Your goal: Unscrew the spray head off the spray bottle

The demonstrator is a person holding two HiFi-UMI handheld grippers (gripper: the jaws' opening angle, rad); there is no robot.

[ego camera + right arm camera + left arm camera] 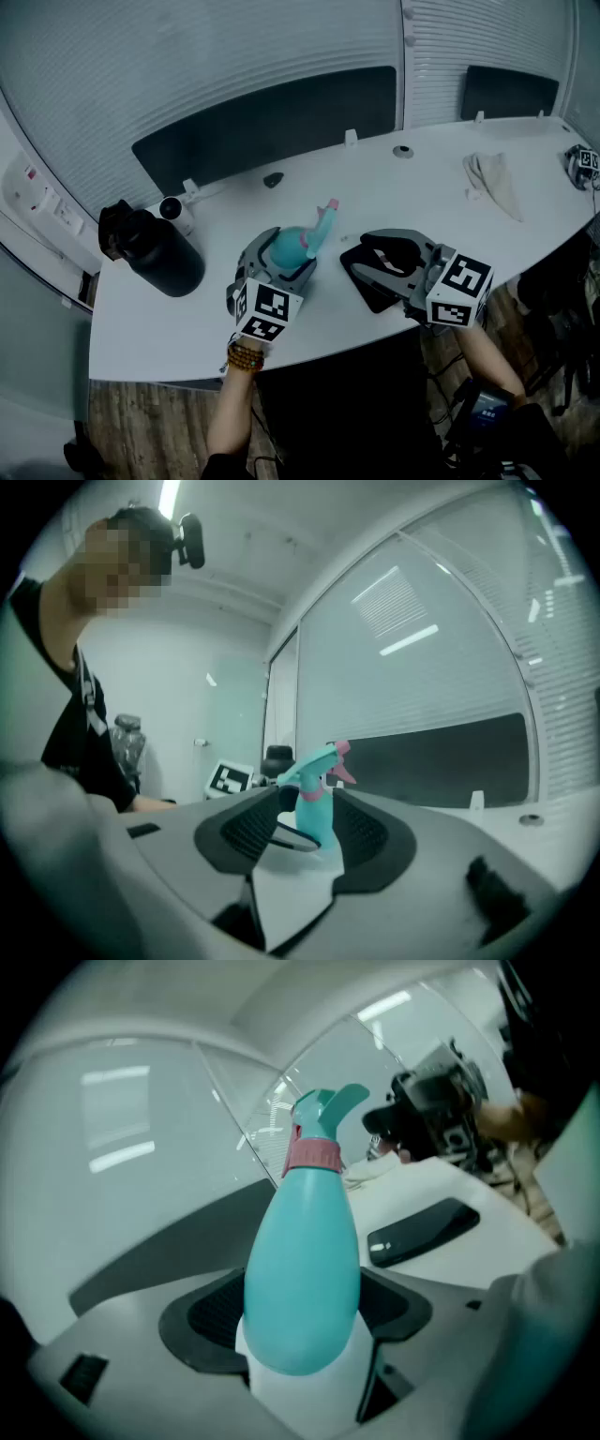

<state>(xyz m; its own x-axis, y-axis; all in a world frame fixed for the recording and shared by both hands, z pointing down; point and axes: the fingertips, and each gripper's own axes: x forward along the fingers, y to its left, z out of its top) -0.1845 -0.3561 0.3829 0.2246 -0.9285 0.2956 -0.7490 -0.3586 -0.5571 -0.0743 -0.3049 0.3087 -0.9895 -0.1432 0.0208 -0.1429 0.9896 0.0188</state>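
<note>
A teal spray bottle (286, 246) with a pink collar (312, 1155) and a teal spray head (322, 225) sits between the jaws of my left gripper (281, 255), which is shut on its body. In the left gripper view the bottle (302, 1269) fills the gap between the pads, its spray head (323, 1115) pointing away and up. My right gripper (367, 267) stands open to the bottle's right, with nothing between its fingers. Seen from the right gripper (305, 832), the bottle (314, 813) is some way beyond the jaws, nozzle to the right.
A black phone (422, 1232) lies on the white table (375, 192) near the right gripper. A black jug (155, 248) stands at the left end, with a small white camera (172, 208) beside it. A cloth (494, 183) lies at the far right.
</note>
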